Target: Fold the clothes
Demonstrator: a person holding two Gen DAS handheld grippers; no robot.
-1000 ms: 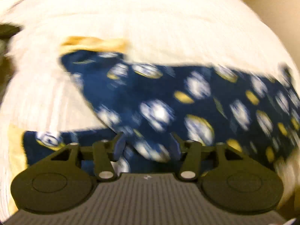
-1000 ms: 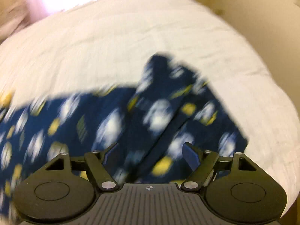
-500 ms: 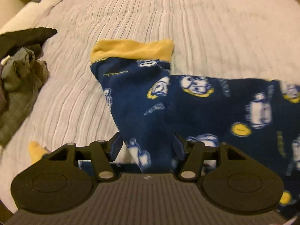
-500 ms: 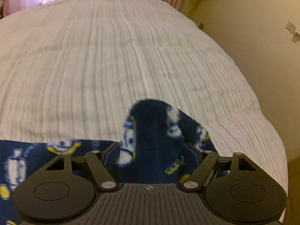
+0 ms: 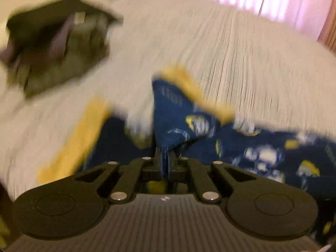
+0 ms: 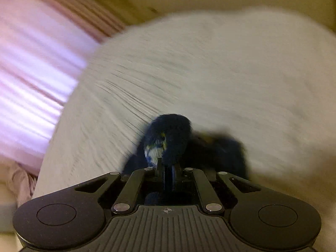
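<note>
1. Left tool (image 5: 164,161): the jaws have just been closing and now stand clamped together on a fold of the navy fleece pants (image 5: 241,147). A ridge of the blue fabric rises directly from between the fingertips.
2. Right tool (image 6: 167,168): the jaws have just been closing and now pinch a bunched lobe of the same navy fleece pants (image 6: 168,138), which bulges just beyond the fingertips.
3. Pants location: the garment lies on the bed (image 5: 231,48), which carries a white ribbed cover. In the left wrist view, two yellow cuffs (image 5: 195,92) show, one at the centre and one toward the left.
4. Surroundings: a pile of dark clothes (image 5: 56,48) sits on the bed at upper left, well apart from the pants. Pink curtains (image 6: 31,63) hang behind the bed.
5. Image quality: both views are motion-blurred; print details are indistinct.
</note>
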